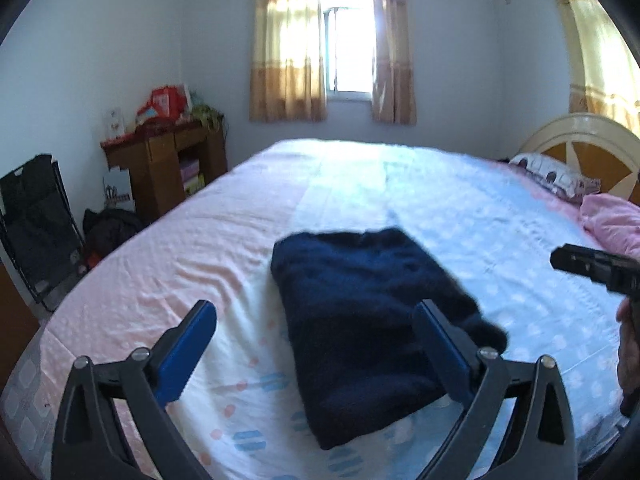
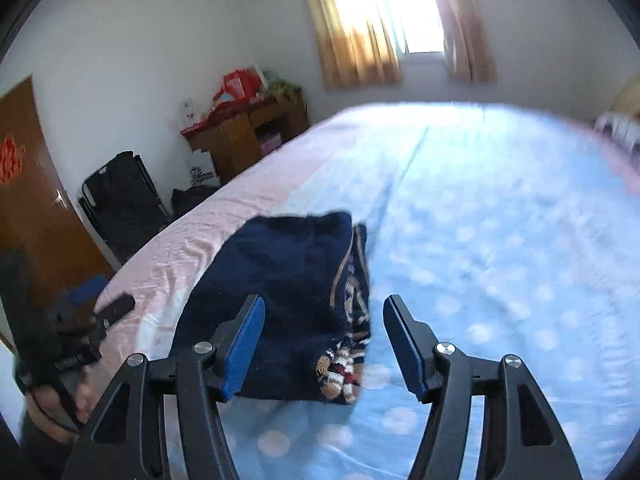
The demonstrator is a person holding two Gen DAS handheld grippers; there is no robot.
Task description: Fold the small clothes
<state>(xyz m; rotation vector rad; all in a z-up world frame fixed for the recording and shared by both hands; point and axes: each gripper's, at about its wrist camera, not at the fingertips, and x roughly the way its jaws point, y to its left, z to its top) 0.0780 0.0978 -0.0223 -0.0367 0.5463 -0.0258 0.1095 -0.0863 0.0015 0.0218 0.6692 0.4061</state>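
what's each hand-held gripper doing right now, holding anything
left hand-held gripper: open, holding nothing.
right hand-held gripper: open, holding nothing; the folded navy garment lies on the bed.

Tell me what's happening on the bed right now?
A person holds a gripper in each hand over a bed. A navy garment lies folded into a compact rectangle on the sheet. The left gripper and the right gripper both stand open above it, holding nothing, so the fold looks finished.

Bare bedsheet (image 1: 500, 216) lies open around the folded sweater (image 1: 360, 312).
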